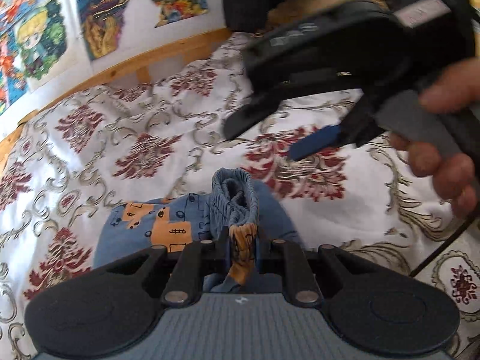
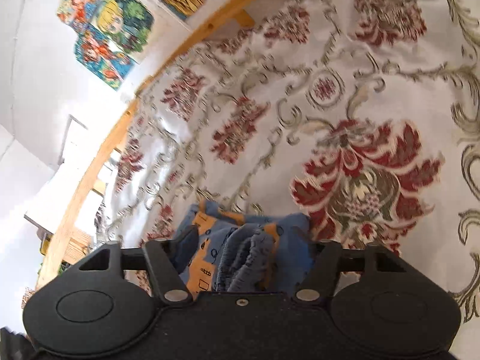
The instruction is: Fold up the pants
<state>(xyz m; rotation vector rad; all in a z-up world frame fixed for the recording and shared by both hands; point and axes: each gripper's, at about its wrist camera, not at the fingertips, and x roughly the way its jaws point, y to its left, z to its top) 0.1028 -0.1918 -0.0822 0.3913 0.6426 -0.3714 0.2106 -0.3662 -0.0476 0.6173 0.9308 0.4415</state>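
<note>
Small blue pants (image 1: pixel 156 225) with orange patches lie bunched on a floral bedspread (image 1: pixel 126 138). My left gripper (image 1: pixel 242 246) is shut on the gathered waistband (image 1: pixel 235 198), which stands up between its fingers. My right gripper (image 1: pixel 264 141) shows in the left wrist view, held by a hand above the bedspread, its jaws apart and empty. In the right wrist view the right gripper (image 2: pixel 249 240) is open, and the pants (image 2: pixel 240 240) sit below, between its spread fingers.
A wooden bed rail (image 1: pixel 126 66) runs along the far edge of the bedspread. Colourful pictures (image 1: pixel 42 39) hang on the white wall behind it. A black cable (image 1: pixel 444 246) trails at the right.
</note>
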